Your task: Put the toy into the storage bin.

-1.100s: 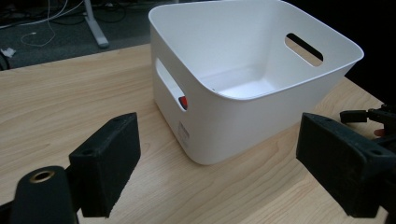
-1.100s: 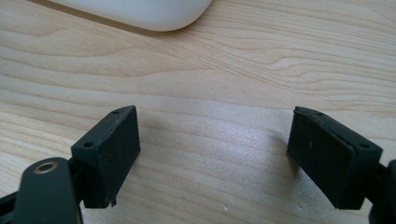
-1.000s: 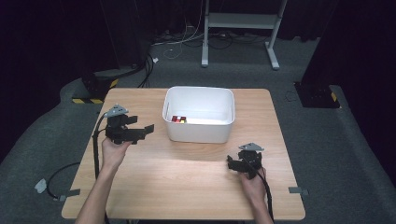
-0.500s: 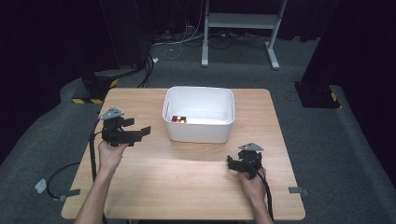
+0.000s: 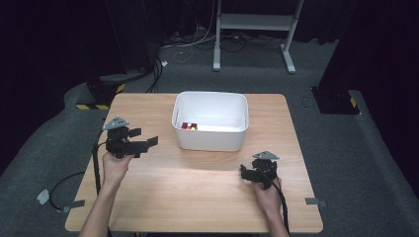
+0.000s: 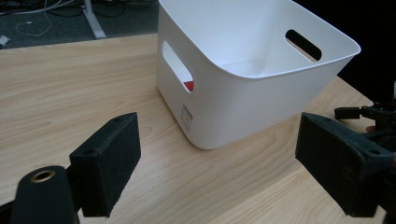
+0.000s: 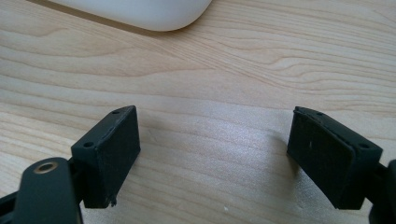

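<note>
A white plastic bin [image 5: 210,140] with slot handles stands at the middle back of the wooden table [image 5: 192,192]. A small colourful cube [image 5: 189,126] lies inside it near its left front corner; a red bit of it shows through the handle slot [image 6: 188,85]. My left gripper [image 5: 150,141] hovers left of the bin, pointing at it, jaws wide apart and empty; the same gripper [image 6: 217,165] faces the bin's corner [image 6: 205,116]. My right gripper [image 5: 245,172] rests low over the table in front of the bin's right corner, open and empty, seen up close [image 7: 215,154].
Bare table lies between the two grippers and along the front edge. Cables trail from each gripper off the front of the table. The right gripper [image 6: 369,114] is seen far right in the left gripper view. A metal stand [image 5: 252,29] is on the floor behind.
My left gripper has drifted slightly back and to the left, away from the bin. The right gripper has stayed put.
</note>
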Tool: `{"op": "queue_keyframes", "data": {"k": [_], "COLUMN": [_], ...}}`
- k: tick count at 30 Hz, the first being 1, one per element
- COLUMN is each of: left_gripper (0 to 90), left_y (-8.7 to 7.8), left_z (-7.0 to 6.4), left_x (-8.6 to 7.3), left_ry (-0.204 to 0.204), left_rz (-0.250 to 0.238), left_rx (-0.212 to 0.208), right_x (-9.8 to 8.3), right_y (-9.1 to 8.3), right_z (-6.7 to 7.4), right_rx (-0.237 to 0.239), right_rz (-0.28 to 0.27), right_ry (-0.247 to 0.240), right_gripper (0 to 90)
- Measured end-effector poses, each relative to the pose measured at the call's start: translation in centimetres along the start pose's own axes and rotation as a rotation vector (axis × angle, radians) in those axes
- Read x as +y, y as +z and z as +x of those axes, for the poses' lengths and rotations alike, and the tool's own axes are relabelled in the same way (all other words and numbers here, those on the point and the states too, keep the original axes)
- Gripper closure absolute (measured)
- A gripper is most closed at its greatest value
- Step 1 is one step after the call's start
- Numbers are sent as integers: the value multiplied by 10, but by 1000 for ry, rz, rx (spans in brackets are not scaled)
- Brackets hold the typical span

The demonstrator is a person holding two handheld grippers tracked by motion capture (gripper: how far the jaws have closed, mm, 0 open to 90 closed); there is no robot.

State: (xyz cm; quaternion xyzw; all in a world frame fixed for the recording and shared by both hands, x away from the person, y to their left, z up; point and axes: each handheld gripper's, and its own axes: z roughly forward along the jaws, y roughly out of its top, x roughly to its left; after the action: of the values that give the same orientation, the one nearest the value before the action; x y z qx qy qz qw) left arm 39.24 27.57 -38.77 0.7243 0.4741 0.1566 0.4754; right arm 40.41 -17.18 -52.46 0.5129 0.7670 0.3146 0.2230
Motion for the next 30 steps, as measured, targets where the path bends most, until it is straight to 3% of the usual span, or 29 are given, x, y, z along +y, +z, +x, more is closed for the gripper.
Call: {"op": "queue_keyframes", "data": {"k": [13,30], "left_gripper": [148,154], "left_y": [-5,-11], "left_z": [5,6], "left_x": [-10,-20], "left_ry": [-16,-3], "left_rz": [0,-2], "left_rx": [2,37], "right_x": [0,0], "right_y": [0,0], "right_z": [0,0], "right_rx": [0,-1], "right_rz": [0,0], "right_ry": [0,1], "right_gripper": [166,166]}}
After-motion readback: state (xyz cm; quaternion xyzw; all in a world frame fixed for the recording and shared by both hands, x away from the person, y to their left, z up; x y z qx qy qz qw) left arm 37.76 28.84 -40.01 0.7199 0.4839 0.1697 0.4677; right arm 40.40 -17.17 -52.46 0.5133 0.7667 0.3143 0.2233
